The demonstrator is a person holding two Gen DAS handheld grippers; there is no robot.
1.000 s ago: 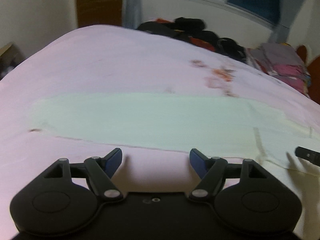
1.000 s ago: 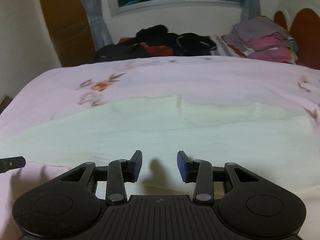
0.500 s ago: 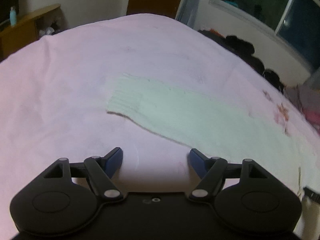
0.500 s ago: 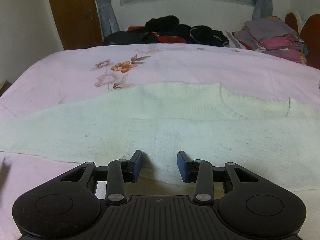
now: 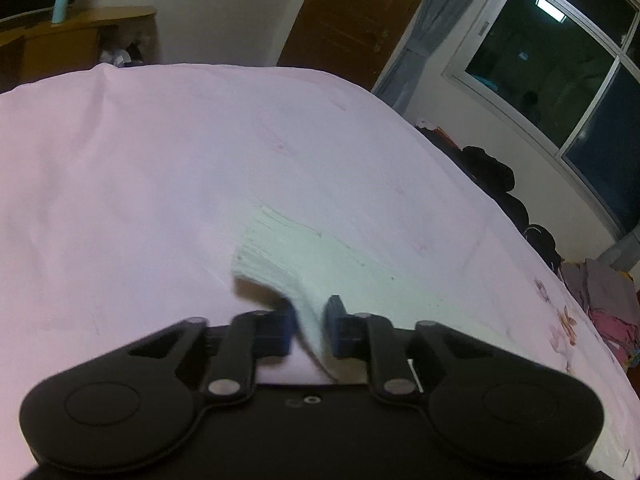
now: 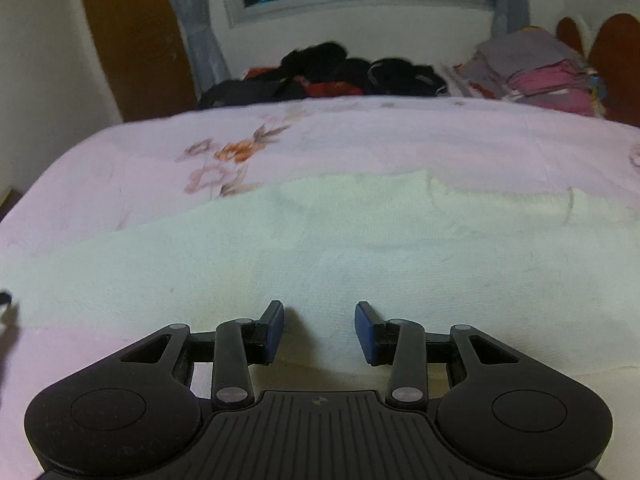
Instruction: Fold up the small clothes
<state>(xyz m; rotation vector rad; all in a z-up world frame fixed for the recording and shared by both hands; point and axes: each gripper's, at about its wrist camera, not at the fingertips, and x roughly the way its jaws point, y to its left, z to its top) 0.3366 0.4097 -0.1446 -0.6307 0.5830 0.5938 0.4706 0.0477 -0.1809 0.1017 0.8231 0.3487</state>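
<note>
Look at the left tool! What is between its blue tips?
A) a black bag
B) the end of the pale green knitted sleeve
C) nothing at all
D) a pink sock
B: the left tool is closing on the ribbed end of the pale green knitted sleeve.

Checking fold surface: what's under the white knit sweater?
The white knit sweater lies flat on a pink floral bedsheet, which shows on all sides. The left gripper is closing on its sleeve cuff. Anything beneath the fabric is covered.

Ribbed pale knit sweater on smooth matt pink cotton sheet; matt black plastic tongs.
</note>
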